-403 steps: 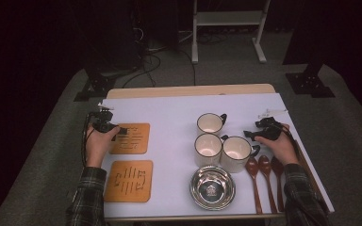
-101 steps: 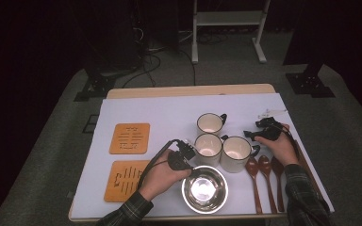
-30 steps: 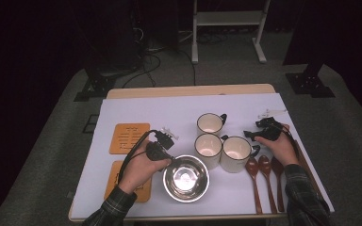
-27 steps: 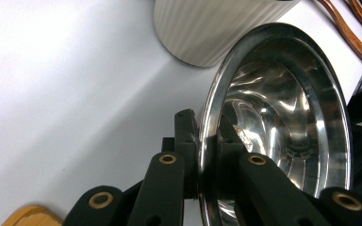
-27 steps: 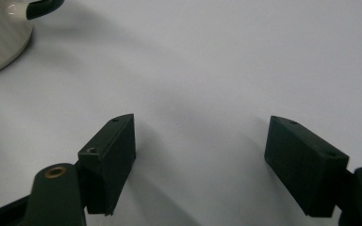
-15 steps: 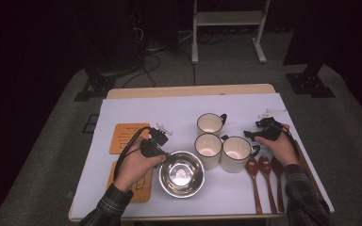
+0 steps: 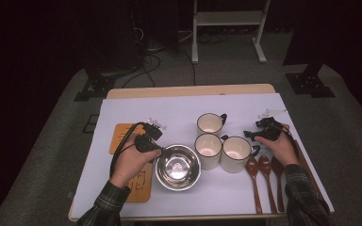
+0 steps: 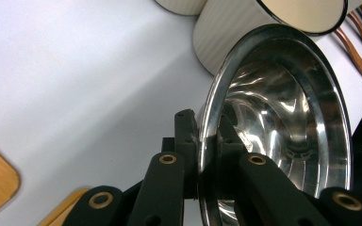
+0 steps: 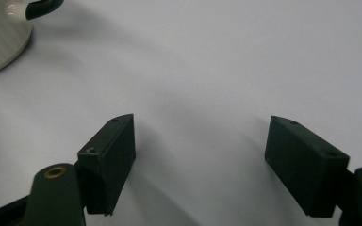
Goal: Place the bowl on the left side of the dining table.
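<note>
Slippage worries us: our left gripper [image 8: 207, 141] pinches only the thin rim of the steel bowl [image 7: 177, 166], just beside the mugs [image 7: 209, 150], so it could twist free, while our right gripper [image 9: 200, 160] gapes empty.

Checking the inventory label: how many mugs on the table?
3. Back mug stands behind the other two. Middle mug sits right of the steel bowl. Right mug stands beside it, nearest the right gripper. None seems hidden.
</note>
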